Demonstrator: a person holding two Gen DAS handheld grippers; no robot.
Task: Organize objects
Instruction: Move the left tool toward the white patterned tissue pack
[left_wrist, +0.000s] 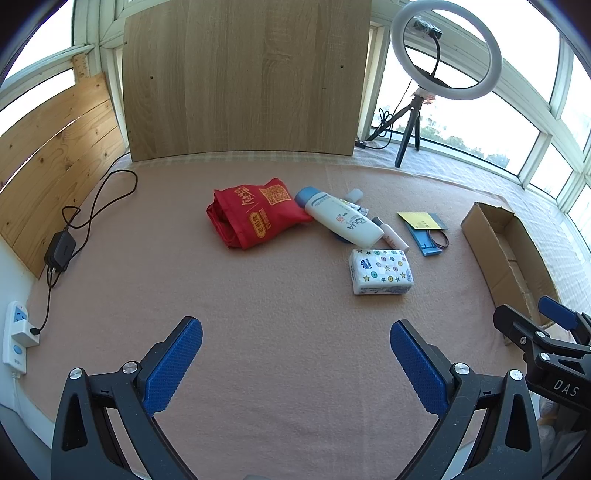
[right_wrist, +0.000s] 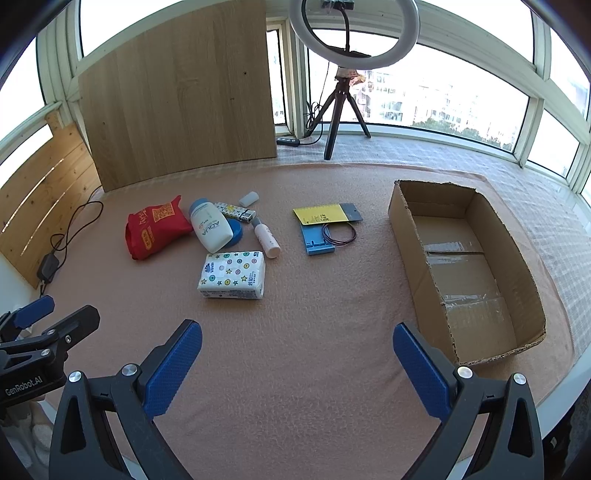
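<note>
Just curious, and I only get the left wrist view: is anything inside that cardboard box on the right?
Observer: No. The right wrist view looks down into the cardboard box; only its taped floor shows.
Operator: Is something hidden behind the AQUA bottle?
Observer: Yes, a patterned lighter lies just behind it.
Operator: And the blue bit peeking out beneath the bottle?
Observer: A round blue disc, perhaps a lid; the bottle rests partly on it.

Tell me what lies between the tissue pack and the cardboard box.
Only bare pink cloth lies between the tissue pack and the cardboard box, clearest in the right wrist view.
</note>
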